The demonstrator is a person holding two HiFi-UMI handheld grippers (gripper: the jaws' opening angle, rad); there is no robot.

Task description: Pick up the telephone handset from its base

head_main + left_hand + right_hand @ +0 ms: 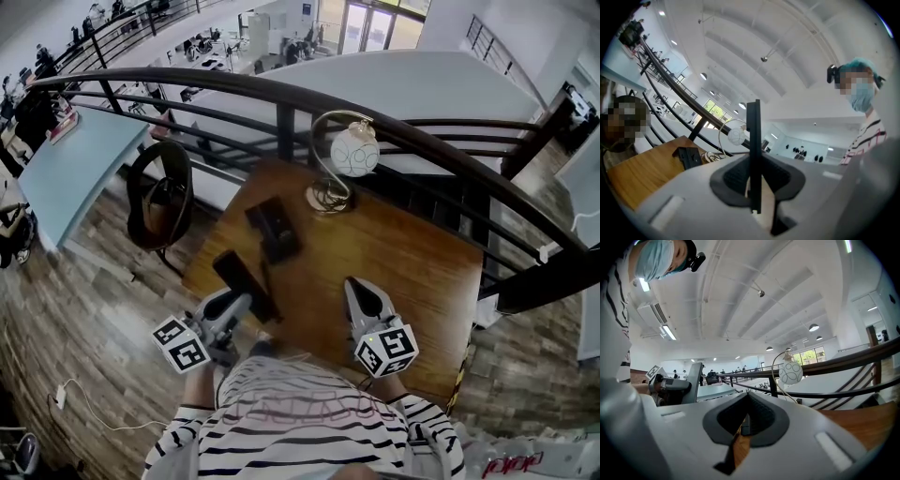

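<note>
The black telephone handset (240, 279) is clear of its base (273, 230) and held over the wooden table's near left edge. My left gripper (246, 304) is shut on it. In the left gripper view the handset (754, 154) stands edge-on as a thin upright bar clamped between the jaws of the left gripper (754, 185), and the base (688, 157) lies further back on the table. My right gripper (356, 289) hovers over the table's near side, shut and empty. In the right gripper view that gripper (746, 417) has its pads together.
A curved desk lamp with a round white shade (353, 150) stands at the table's (412, 253) far edge, against a dark railing (281, 94). A black chair (159, 192) sits to the left. A second person (626, 124) is at the left gripper view's edge.
</note>
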